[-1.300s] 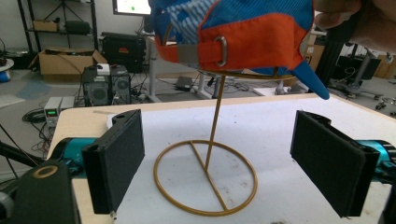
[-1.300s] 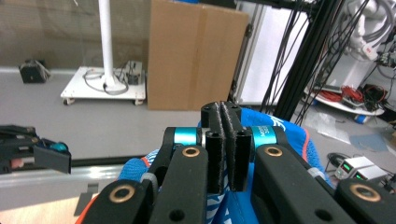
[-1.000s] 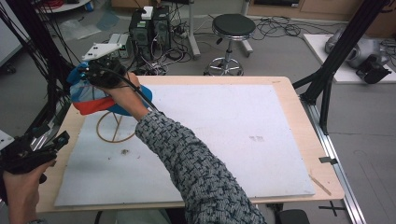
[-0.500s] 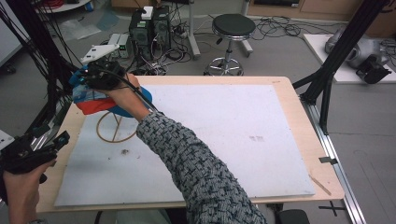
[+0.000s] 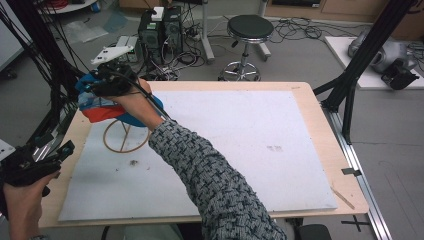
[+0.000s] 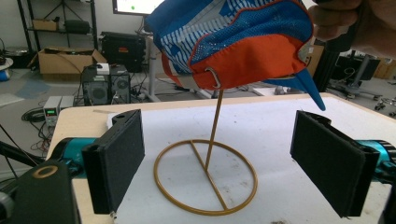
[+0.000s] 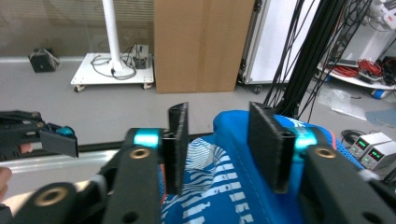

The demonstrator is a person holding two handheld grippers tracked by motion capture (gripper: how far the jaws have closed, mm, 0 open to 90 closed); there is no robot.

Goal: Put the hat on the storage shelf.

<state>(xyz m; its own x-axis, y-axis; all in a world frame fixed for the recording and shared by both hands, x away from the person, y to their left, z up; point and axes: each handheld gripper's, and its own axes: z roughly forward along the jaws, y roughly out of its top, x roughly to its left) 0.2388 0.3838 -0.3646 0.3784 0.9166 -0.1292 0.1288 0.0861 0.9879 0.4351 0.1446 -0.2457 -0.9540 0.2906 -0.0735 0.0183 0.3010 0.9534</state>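
Right gripper (image 7: 217, 149) atop blue-and-orange cap (image 6: 243, 42) on wire stand (image 6: 205, 175), jaws just loosened, cap fabric between them, left gripper (image 6: 219, 163) open nearby

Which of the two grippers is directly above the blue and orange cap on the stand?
The right gripper, over the cap on the gold wire stand; its jaws have just been opening. The left gripper waits apart, open, near the table's edge.

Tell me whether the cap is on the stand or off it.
On it. The cap sits atop the stand, crown over the upright rod; the right gripper jaws, just opening, straddle its fabric without pressing.
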